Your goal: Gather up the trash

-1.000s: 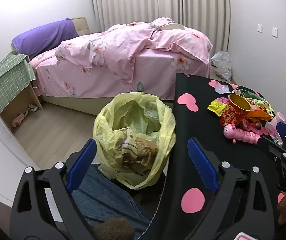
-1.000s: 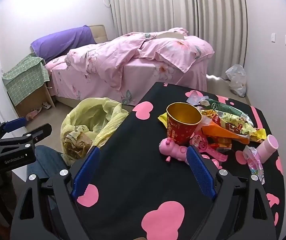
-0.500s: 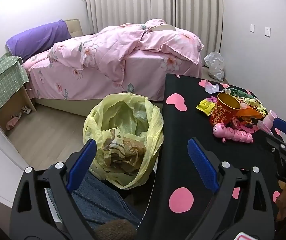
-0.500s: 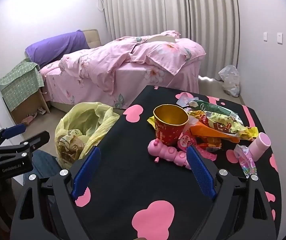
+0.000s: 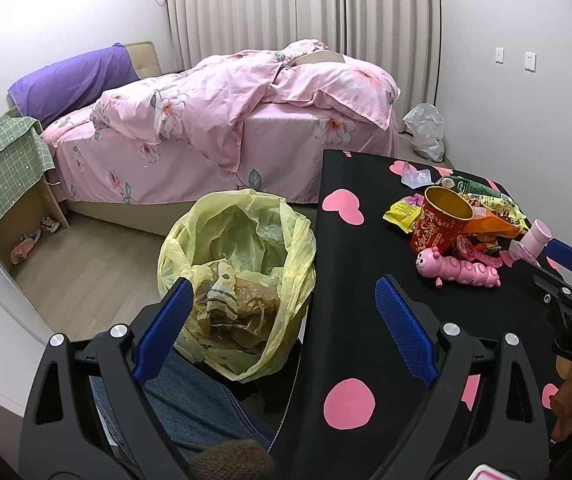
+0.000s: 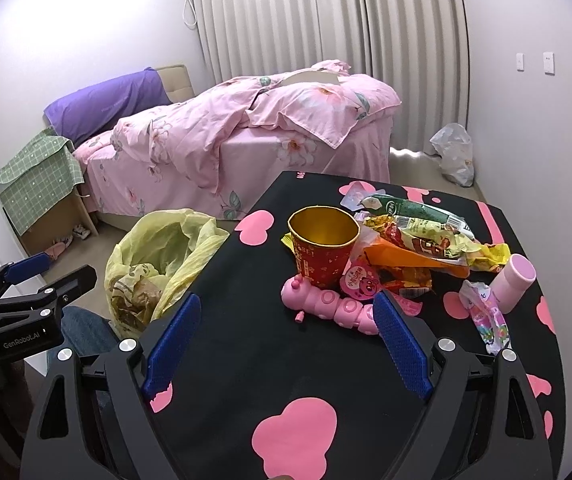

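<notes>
Off to my far left, against the wall, I see a small stand under a green checked cloth (image 5: 3,156), and past it a bed (image 5: 221,128) with a purple pillow and a rumpled pink flowered cover. My left gripper (image 5: 281,320) hangs with its blue-padded fingers wide apart and nothing between them, above the gap where a yellow trash bag (image 5: 237,276) stands just beside the table edge; the bag is open at the top with crumpled brown paper inside. Blue denim shows below that gripper. Next comes the black table (image 6: 245,344) with pink heart shapes. My right gripper (image 6: 286,340) is over it, fingers likewise spread and empty, pointed at the pile of trash further back: a red paper cup (image 6: 323,256) standing upright, a pink caterpillar toy (image 6: 330,306) lying in front of it and touching its base, and a heap of snack wrappers (image 6: 418,240) just right of the cup. A pink cylinder bottle (image 6: 513,282) lies tilted at the right edge of the heap, with a small pastel packet (image 6: 486,320) beside it. Far right, on the floor by the curtain, sits a white plastic bag (image 6: 454,154).
</notes>
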{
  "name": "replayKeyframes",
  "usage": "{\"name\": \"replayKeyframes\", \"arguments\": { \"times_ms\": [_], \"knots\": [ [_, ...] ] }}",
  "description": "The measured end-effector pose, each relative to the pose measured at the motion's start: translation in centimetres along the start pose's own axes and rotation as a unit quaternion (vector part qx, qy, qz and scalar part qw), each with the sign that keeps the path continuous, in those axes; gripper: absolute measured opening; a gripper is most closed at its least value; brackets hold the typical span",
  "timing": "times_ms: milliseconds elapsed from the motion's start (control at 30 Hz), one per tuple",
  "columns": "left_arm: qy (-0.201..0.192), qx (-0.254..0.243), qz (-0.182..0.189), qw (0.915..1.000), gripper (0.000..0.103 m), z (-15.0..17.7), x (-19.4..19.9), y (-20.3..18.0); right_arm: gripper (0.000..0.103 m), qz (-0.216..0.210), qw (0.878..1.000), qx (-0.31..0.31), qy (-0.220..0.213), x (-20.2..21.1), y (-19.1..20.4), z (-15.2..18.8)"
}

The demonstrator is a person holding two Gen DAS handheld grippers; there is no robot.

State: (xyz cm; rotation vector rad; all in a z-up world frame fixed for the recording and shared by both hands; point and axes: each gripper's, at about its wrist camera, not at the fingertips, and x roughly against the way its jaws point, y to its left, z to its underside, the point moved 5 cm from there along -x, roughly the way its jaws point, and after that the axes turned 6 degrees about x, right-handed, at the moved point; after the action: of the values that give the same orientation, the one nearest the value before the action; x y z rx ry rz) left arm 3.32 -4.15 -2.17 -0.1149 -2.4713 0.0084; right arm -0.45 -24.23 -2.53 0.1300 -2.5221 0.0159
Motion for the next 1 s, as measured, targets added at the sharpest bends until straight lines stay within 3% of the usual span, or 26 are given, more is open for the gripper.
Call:
{"name": "replayKeyframes", "arguments": {
  "times_ms": [1000],
  "knots": [
    [-0.004,0.007,0.000,1.0000,0.088,0.31,-0.01,0.58,0.084,0.000,1.000,0.003,0.005,-0.07,0.00,0.38]
  ]
}}
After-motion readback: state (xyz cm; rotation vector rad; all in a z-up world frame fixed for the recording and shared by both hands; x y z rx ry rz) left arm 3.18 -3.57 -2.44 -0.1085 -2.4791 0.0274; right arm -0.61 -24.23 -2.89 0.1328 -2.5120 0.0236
